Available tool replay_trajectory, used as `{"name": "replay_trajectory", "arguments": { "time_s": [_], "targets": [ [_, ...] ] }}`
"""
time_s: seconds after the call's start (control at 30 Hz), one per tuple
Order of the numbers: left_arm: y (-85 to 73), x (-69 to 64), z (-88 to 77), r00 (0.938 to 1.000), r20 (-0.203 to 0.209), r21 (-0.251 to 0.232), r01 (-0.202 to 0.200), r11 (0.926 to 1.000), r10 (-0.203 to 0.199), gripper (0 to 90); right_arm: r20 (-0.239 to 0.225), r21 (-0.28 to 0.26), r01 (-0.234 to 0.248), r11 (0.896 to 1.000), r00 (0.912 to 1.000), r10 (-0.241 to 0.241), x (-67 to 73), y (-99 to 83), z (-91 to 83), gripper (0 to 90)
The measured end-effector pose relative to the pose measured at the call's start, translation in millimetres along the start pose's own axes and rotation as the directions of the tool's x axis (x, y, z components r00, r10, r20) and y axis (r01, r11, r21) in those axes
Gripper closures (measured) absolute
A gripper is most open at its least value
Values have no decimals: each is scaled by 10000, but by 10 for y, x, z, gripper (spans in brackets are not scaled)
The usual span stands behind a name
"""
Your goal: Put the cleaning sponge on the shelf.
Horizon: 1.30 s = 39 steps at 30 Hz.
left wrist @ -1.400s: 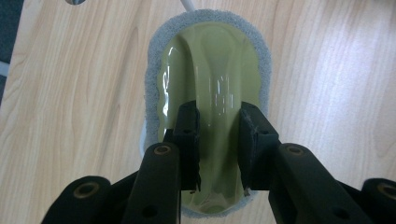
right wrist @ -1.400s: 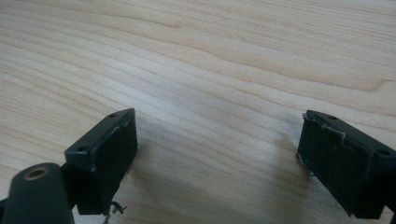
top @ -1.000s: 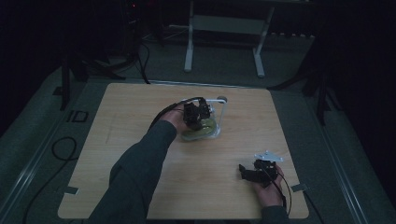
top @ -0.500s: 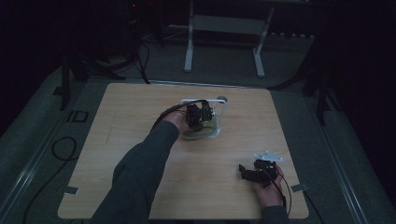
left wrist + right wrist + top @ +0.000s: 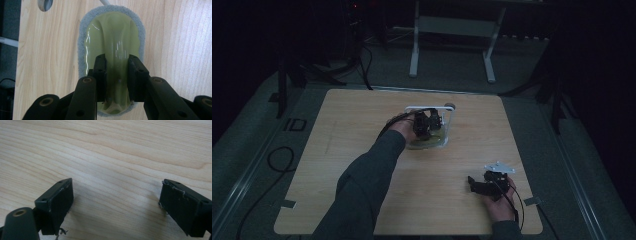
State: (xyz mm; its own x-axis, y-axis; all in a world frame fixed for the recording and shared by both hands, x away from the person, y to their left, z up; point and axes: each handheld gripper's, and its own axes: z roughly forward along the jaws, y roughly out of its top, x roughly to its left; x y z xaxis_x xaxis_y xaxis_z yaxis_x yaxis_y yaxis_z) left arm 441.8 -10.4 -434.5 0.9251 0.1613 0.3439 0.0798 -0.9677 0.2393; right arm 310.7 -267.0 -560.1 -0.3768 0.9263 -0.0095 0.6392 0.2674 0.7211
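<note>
Dark room and dim floor surround a pale wooden table (image 5: 362,150) that sits in the middle of the high view, with a white metal stand beyond its far edge. Near the upper centre of the table lies a sponge-like pad (image 5: 111,45), grey fuzzy rim around a glossy yellow-green top, seemingly a scrubbing sponge. A white wire frame (image 5: 432,108) stands just behind it.

In the left gripper view, the left gripper (image 5: 117,75) reaches straight down over the pad, and its two black fingers (image 5: 100,72) are clamped on the raised green ridge along the pad's middle. That ridge is probably the handle, which would explain the grip there: pinching the soft top gives a firm hold without crushing the rim. The pad appears to rest on the wood.

The right gripper (image 5: 488,183) rests at the lower right of the high view, well apart from the pad. Its fingers (image 5: 56,202) are spread wide over bare wood, holding nothing, likely parked out of the way while the left hand works.
</note>
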Motion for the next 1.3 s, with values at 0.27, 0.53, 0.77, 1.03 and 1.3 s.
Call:
{"name": "replay_trajectory", "arguments": {
  "time_s": [0.27, 0.53, 0.77, 1.03, 1.3],
  "targets": [
    [9, 2, 60, 9998, -214, 97, 23, 9999, -21, 718, -2, 1, 0, 10000, 10000, 0, 0, 0, 0, 116],
    [15, 3, 111, 9993, -376, 182, -48, 9998, 54, 717, -5, 5, -8, 10000, 10000, 8, 1, -1, -1, 116],
    [18, 2, 168, 9988, -455, 403, -159, 9991, 178, 716, -11, 8, 8, 10000, 10000, -8, 0, -2, -3, 116],
    [44, -8, 237, 9985, -481, 452, -224, 9987, 246, 716, -19, 19, -1, 10000, 10000, 1, 1, -4, -5, 116],
    [73, -14, 285, 9978, -622, 473, -191, 9987, 220, 714, -31, 12, 12, 10000, 10000, -12, 2, -8, -8, 116]
  ]
}}
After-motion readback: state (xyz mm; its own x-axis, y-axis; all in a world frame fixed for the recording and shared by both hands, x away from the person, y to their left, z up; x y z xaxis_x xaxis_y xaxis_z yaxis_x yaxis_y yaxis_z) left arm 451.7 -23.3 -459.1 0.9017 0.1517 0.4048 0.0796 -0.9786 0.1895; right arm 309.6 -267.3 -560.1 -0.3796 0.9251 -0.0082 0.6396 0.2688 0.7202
